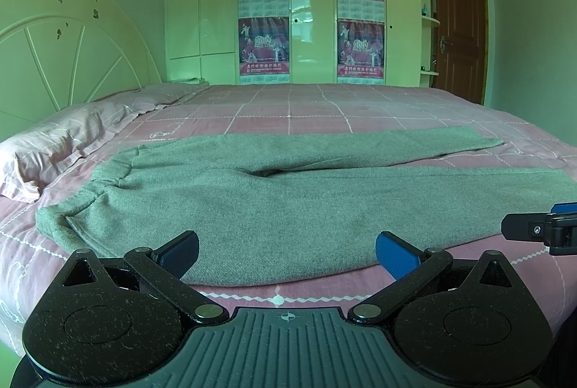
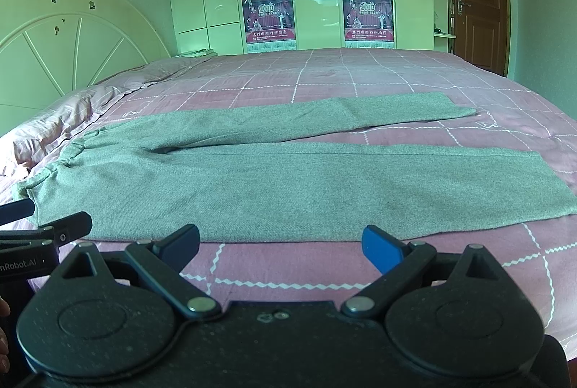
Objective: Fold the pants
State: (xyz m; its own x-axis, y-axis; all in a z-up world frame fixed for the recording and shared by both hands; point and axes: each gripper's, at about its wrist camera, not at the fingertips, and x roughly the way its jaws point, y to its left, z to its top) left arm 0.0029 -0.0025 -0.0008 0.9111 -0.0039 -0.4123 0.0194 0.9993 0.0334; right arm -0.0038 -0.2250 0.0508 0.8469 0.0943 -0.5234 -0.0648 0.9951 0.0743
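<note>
The left gripper (image 1: 286,252) has its two fingers spread wide apart with nothing between them, hanging just short of the near edge of the pants (image 1: 274,207). The right gripper (image 2: 281,243) is spread wide as well and holds nothing, also just short of that near edge.

The grey pants lie flat and unfolded on the pink checked bedspread (image 2: 360,81). Their long axis runs across both views, side to side. The gathered waistband (image 1: 97,189) points toward the pillow (image 1: 54,142) and the headboard (image 1: 65,45); the two legs reach away from the pillow, splitting into a narrow V. The near leg lies closest to the grippers, the far leg (image 2: 342,115) beyond it.
</note>
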